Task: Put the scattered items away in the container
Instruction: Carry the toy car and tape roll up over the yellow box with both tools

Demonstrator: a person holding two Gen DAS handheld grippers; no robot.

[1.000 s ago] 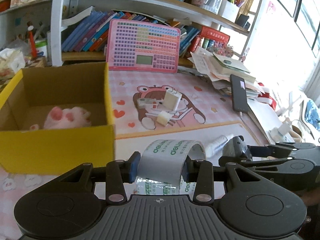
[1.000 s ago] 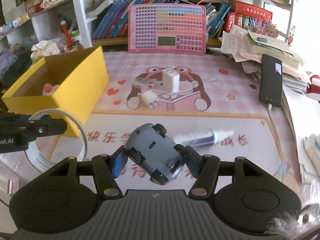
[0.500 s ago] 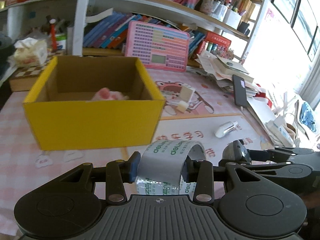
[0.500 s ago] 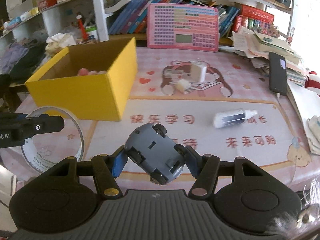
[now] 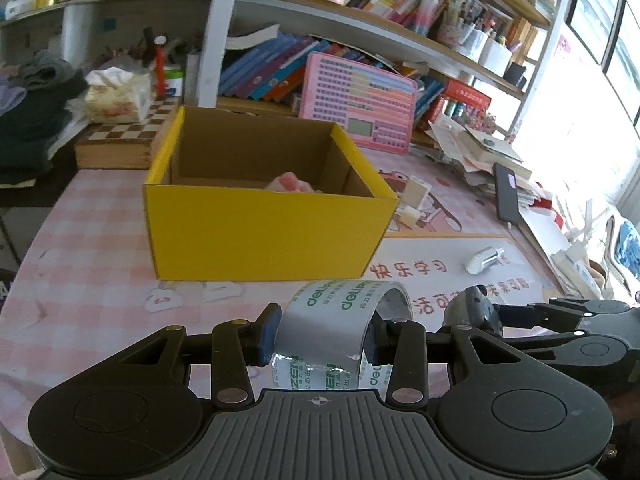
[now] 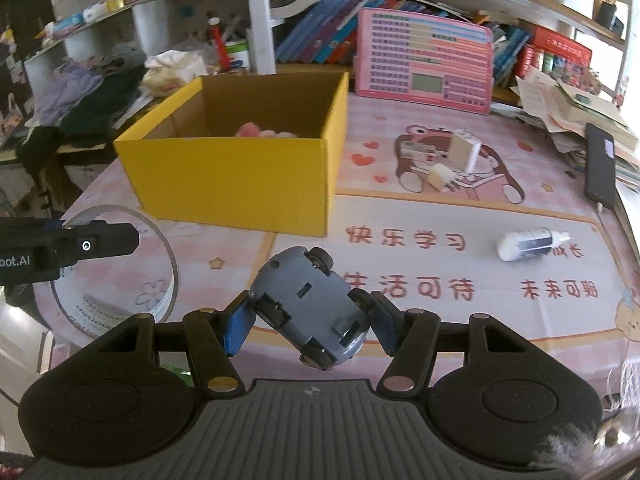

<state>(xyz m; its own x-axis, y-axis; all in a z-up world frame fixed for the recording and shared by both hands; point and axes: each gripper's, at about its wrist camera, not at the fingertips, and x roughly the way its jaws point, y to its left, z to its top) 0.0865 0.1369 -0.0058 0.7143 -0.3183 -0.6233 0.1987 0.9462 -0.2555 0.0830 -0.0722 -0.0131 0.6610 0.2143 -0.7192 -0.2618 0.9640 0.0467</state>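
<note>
While the yellow box (image 5: pixel 264 236) sits at the centre of the left wrist frame with a pink plush toy (image 5: pixel 290 182) inside, the left tool (image 5: pixel 320 334) is clamped on a roll of tape (image 5: pixel 340 320) at lower centre. Right of it, the right tool (image 6: pixel 310 314) grips a grey toy car (image 6: pixel 308 300), wheels up. On the worktop (image 6: pixel 400 264), chargers (image 6: pixel 460 156) lie at upper right and a small bottle (image 6: pixel 528 244) at right.

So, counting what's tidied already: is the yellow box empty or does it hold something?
Not empty. The open yellow box holds a pink plush item on its floor; the rest of the inside looks bare.
</note>
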